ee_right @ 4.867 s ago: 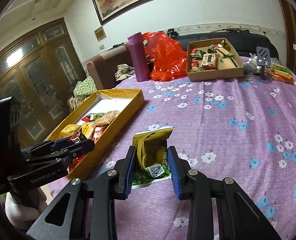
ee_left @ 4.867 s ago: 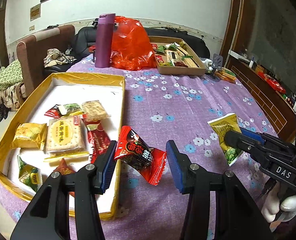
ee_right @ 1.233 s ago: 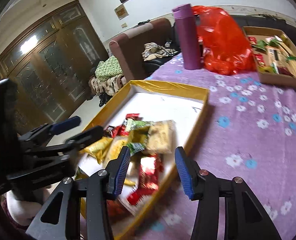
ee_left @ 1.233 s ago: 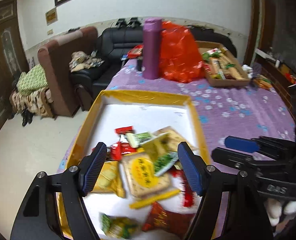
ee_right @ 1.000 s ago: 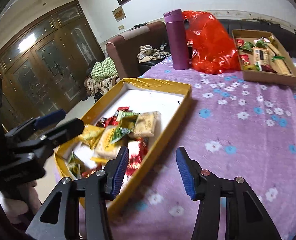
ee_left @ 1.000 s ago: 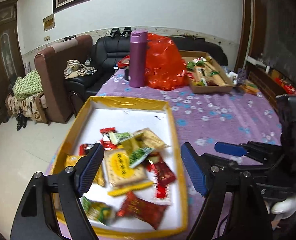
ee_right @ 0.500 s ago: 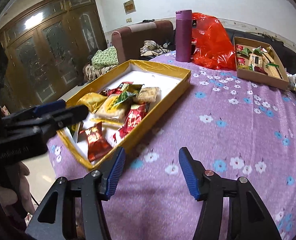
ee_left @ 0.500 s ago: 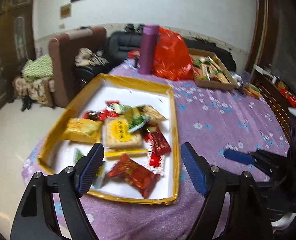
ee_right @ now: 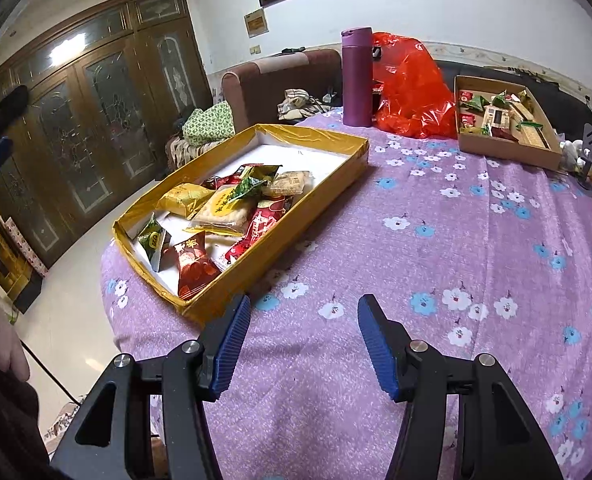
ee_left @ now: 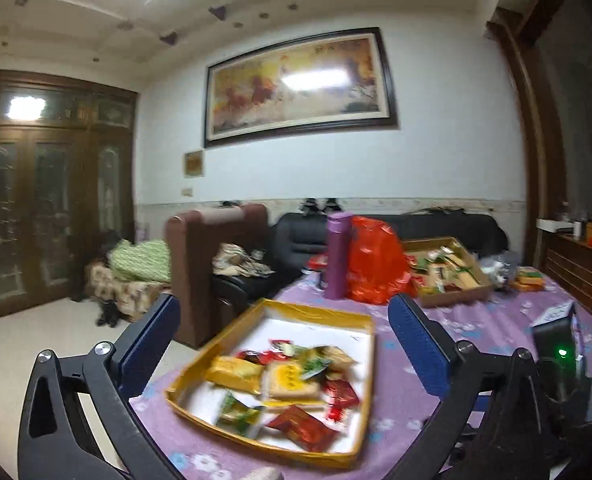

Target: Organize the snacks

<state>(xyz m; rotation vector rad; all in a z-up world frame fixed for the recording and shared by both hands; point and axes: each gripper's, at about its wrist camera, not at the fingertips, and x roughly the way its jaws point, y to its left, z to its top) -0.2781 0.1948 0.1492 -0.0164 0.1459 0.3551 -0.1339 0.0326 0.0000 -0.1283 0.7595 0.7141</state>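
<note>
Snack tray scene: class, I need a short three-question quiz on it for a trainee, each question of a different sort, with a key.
1. True or false: the right hand-held gripper holds a snack.
2. Which stands nearest the purple bottle? A) red bag B) cardboard box C) gold tray
3. Fill in: the snack packets lie in the ___ tray.

Key: 1 false, its jaws are open and empty; 2 A; 3 gold.

Snack-filled gold tray [ee_left: 328, 313] — purple tablecloth [ee_left: 476, 328]
</note>
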